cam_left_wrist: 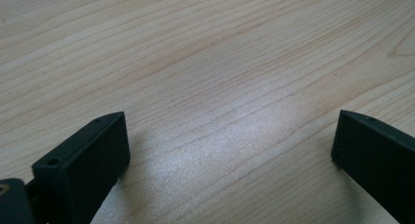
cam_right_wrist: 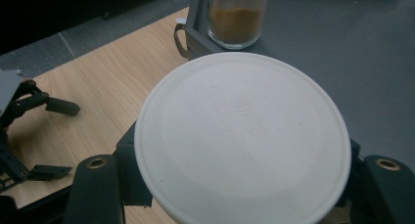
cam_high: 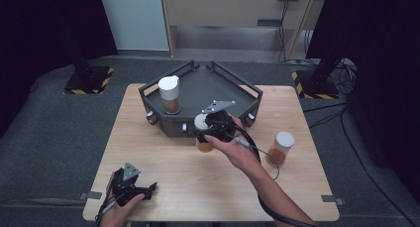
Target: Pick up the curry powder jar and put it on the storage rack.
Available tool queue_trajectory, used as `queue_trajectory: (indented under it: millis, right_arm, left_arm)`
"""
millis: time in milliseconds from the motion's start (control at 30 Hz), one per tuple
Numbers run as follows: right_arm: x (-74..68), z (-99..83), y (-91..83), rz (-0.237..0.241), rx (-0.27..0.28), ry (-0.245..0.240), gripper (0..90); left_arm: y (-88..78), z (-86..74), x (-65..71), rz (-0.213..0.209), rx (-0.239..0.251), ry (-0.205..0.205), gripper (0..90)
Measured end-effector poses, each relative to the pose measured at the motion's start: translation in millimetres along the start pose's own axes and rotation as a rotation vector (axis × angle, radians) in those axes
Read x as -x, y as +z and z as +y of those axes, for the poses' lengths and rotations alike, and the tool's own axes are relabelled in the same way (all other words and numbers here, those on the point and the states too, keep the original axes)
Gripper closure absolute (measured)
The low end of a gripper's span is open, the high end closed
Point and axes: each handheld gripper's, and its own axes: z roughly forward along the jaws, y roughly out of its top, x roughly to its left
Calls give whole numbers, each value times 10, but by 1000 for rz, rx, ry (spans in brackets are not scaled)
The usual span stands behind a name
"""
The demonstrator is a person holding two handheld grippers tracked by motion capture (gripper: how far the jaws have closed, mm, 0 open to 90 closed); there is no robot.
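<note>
A jar of brown powder with a white lid point(cam_right_wrist: 242, 136) sits between the jaws of my right gripper point(cam_high: 207, 132), which is shut on it just in front of the dark tray point(cam_high: 218, 85). I cannot tell if the jar point(cam_high: 203, 139) touches the table. A second, similar jar point(cam_high: 170, 94) stands upright inside the tray at its left, and appears beyond the held lid as a glass body point(cam_right_wrist: 238, 18). A third jar point(cam_high: 281, 147) stands on the table to the right. My left gripper point(cam_high: 148, 190) rests near the table's front left corner, open, with bare wood between its jaws point(cam_left_wrist: 230, 145).
The wooden table point(cam_high: 163, 157) carries the tray at its back middle. The tray has raised rails and small knobs on its front wall point(cam_high: 184, 128). Grey floor surrounds the table, with dark stands at the back left and right. The left gripper point(cam_right_wrist: 44, 136) lies off to the left in the right gripper view.
</note>
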Motion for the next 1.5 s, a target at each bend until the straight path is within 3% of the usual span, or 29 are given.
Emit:
queue_trajectory:
  millis: [800,1500]
  right_arm:
    - [134,383,-150,-27,18,-41,340]
    - [317,656,-182,-45,22,-21,340]
  left_arm:
    - [1,-1,2,1,0,0,0]
    - [1,0,8,4,0,0,0]
